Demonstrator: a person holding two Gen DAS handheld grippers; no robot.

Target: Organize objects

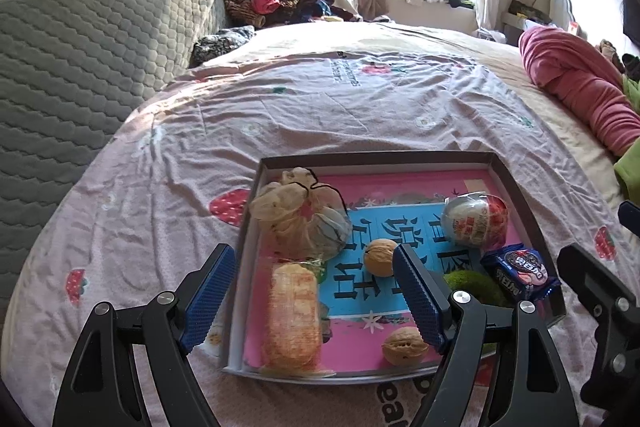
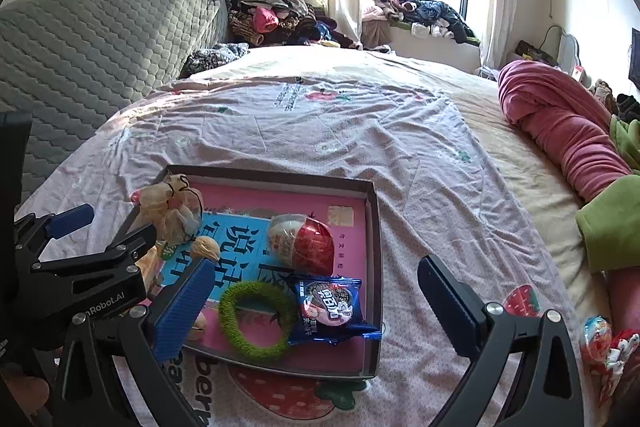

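- Shallow cardboard tray (image 1: 516, 183), dark rim, glossy pink and blue printed floor; sits on a wrinkled pink bedsheet (image 1: 320, 107) with strawberry print
- Inside the tray: crinkled beige drawstring pouch (image 1: 298, 215) at the far left corner; foil-wrapped egg (image 1: 476, 221), silver and red, at the far right; two rough round walnuts (image 1: 379, 257), one mid-tray, one near the front edge (image 1: 402, 345)
- Long cracker pack (image 1: 292, 319) in clear film lies along the tray's left wall
- Fuzzy green ring (image 2: 256, 319) lies flat beside a blue cookie packet (image 2: 330, 309) at the near right corner, the two touching
- Left gripper (image 1: 316, 301) hovers over the tray's near left part, tilted downward; ribbed blue pads wide apart, nothing between them
- Right gripper (image 2: 316, 307) hovers over the tray's near right corner, tilted downward, fingers spread wide, empty
- Wide bare sheet beyond the tray; rolled pink blanket (image 2: 560, 123) lies well apart to the right; grey quilted cushion (image 1: 80, 47) along the left edge
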